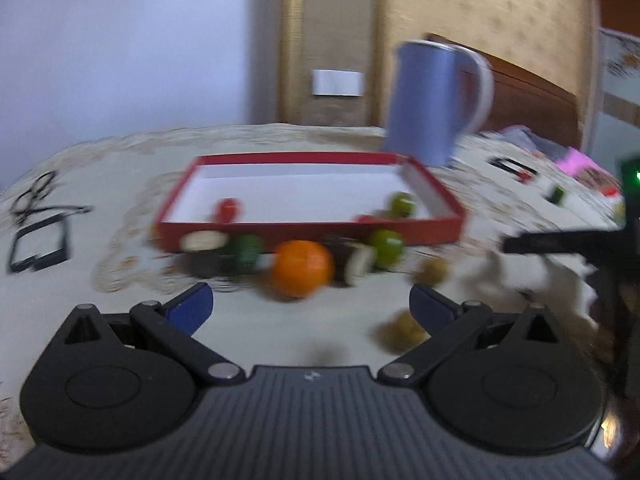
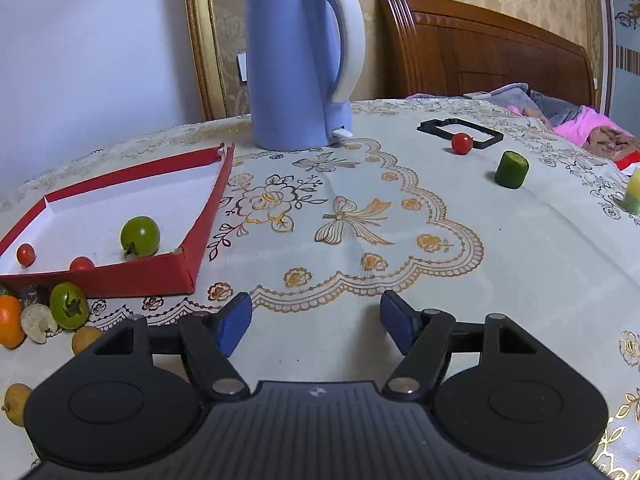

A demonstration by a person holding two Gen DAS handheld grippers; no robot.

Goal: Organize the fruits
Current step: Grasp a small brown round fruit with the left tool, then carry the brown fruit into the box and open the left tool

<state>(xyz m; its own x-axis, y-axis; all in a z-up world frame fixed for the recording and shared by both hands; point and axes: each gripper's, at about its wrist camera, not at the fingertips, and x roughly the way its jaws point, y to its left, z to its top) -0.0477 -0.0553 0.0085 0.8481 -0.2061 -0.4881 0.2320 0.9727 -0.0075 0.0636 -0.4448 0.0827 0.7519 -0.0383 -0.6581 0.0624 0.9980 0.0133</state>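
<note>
Right gripper (image 2: 316,322): blue pads spread wide, nothing btwn them, hanging over bare patterned cloth. Left gripper (image 1: 311,306): also spread, empty; its view is smeared w/ blur, so detail there is rough.

Red tray (image 2: 192,236) sits at 10 o'clock from the right gripper. Inside it: big green tomato (image 2: 140,237) near the front-right corner, plus two small red tomatoes (image 2: 26,255) nearer the front wall. Loose fruit crowds just outside the tray's front wall: orange (image 1: 302,268) at 12 o'clock from the left gripper, second green tomato (image 2: 69,306) beside it, pale cut piece and small yellowish fruits close by. Stragglers well apart, at 1 to 2 o'clock from the right gripper: cherry tomato (image 2: 462,143) touching a black frame (image 2: 460,132), and a green cucumber chunk (image 2: 512,169).

Risks, as judged:
- Round fruit on smooth cloth rolls. A pad nudging the cherry tomato off-centre likely sends it toward the table edge.
- Black frame sits against that tomato; a pad could catch the frame and drag it along.
- Clustered pile: closing on the orange may shove its neighbours away or pinch two at once.
- Soft tomatoes may split under a hard squeeze.
- Kettle (image 2: 300,68) stands just behind the tray; a high swing across could clip it.
- Both grippers aiming for the tray front may collide.
</note>
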